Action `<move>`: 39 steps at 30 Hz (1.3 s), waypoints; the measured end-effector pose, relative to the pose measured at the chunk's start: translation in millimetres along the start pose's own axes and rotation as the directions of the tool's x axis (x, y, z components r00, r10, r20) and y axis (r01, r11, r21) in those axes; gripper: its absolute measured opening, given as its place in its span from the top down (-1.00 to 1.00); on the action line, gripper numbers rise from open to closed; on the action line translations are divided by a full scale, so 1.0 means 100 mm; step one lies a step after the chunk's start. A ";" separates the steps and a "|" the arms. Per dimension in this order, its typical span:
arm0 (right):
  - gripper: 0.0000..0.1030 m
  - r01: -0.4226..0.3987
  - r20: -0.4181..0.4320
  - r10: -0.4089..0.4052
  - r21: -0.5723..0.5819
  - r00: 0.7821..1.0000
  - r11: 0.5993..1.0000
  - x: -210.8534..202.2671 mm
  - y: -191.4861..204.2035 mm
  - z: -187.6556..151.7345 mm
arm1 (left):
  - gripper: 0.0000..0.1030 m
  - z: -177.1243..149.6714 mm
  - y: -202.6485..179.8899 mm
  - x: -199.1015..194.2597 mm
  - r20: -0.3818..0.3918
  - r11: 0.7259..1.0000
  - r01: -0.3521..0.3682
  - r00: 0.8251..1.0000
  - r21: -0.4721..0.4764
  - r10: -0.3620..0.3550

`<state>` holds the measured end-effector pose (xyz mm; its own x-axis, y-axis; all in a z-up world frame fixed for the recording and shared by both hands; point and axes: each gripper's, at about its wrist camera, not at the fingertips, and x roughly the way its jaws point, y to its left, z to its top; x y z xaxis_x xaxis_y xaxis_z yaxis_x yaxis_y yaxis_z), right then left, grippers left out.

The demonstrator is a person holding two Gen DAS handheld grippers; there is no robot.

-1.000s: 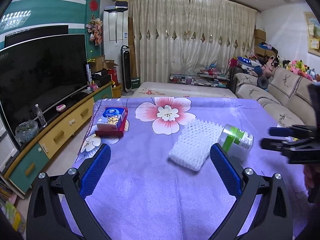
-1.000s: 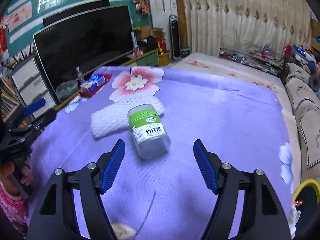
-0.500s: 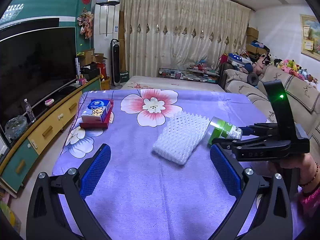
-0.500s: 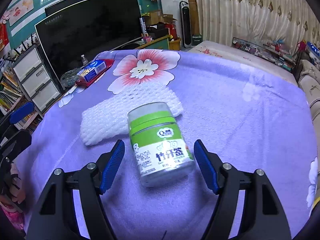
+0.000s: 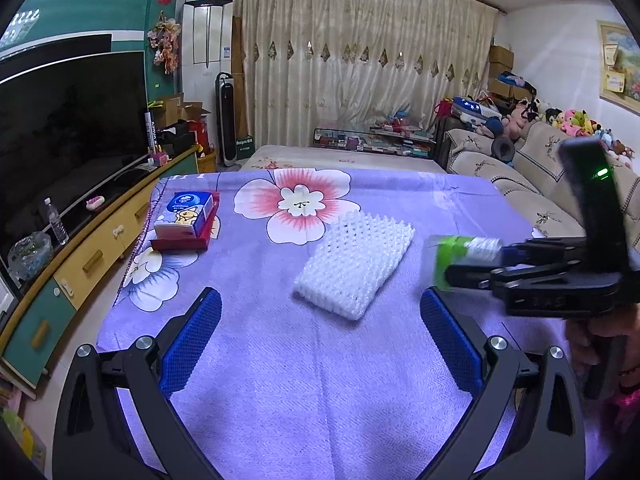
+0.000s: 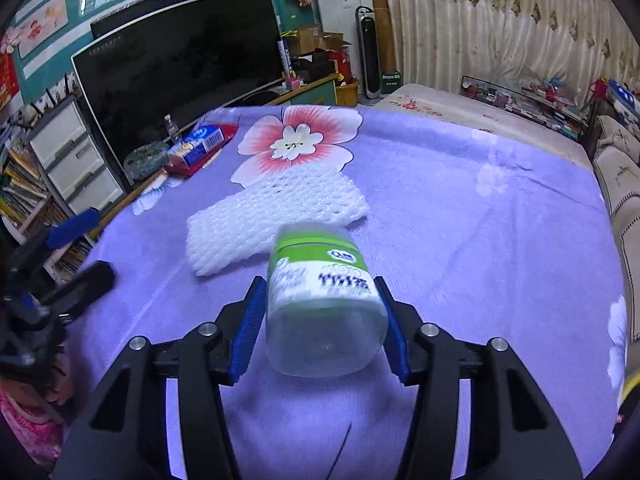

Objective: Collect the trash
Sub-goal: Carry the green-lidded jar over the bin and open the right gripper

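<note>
Closing on the jar (image 6: 324, 300), the right gripper (image 6: 320, 324) has it lying squarely between its blue pads.

It lies on its side on the purple cloth (image 6: 480, 220), long axis along the fingers, green lid at the far end, just near-right of the white foam net (image 6: 276, 216). Whether the pads already press I cannot tell. The left gripper (image 5: 320, 344) hangs open and empty, farther off, left of the jar.

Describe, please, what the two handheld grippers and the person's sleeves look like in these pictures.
Both grippers, left and right, have black plastic frames with silver bolts at the joints and blue textured pads on the fingers. The right one carries an upright black block with a green light. The sleeve is pink knit.
</note>
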<state>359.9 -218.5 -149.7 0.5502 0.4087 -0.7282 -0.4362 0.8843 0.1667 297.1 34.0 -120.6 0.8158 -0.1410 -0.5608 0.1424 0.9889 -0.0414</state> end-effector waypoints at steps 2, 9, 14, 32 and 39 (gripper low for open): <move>0.04 0.005 0.009 -0.005 0.023 1.000 1.000 -0.14 -0.03 -0.05 | -0.90 0.00 -0.02 0.01 0.000 1.000 0.001 1.000 0.005 -0.001; 0.04 0.028 0.085 -0.036 0.099 0.996 0.995 -0.79 -0.19 -0.35 | -0.90 -0.01 0.00 0.02 -0.003 1.000 0.008 1.000 0.004 -0.008; 0.04 0.108 0.150 -0.135 0.178 0.979 0.978 -1.33 -0.48 -0.67 | -0.90 -0.01 0.00 0.03 -0.009 1.000 0.011 1.000 0.000 -0.011; 0.04 0.490 -0.058 -0.552 0.543 0.832 0.682 -2.07 -2.32 -1.81 | -0.90 -0.04 -0.02 0.08 -0.022 1.000 0.009 1.000 0.014 -0.009; -0.05 0.476 -0.064 -0.562 0.614 0.825 0.629 -2.01 -2.58 -1.88 | -0.90 -0.04 -0.02 0.10 -0.030 1.000 0.009 1.000 0.018 -0.009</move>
<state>227.7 -571.2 -170.9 0.6533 -0.1745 -0.7367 0.4252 0.8897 0.1663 302.9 30.7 -129.8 0.7973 -0.1482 -0.5852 0.1603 0.9866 -0.0314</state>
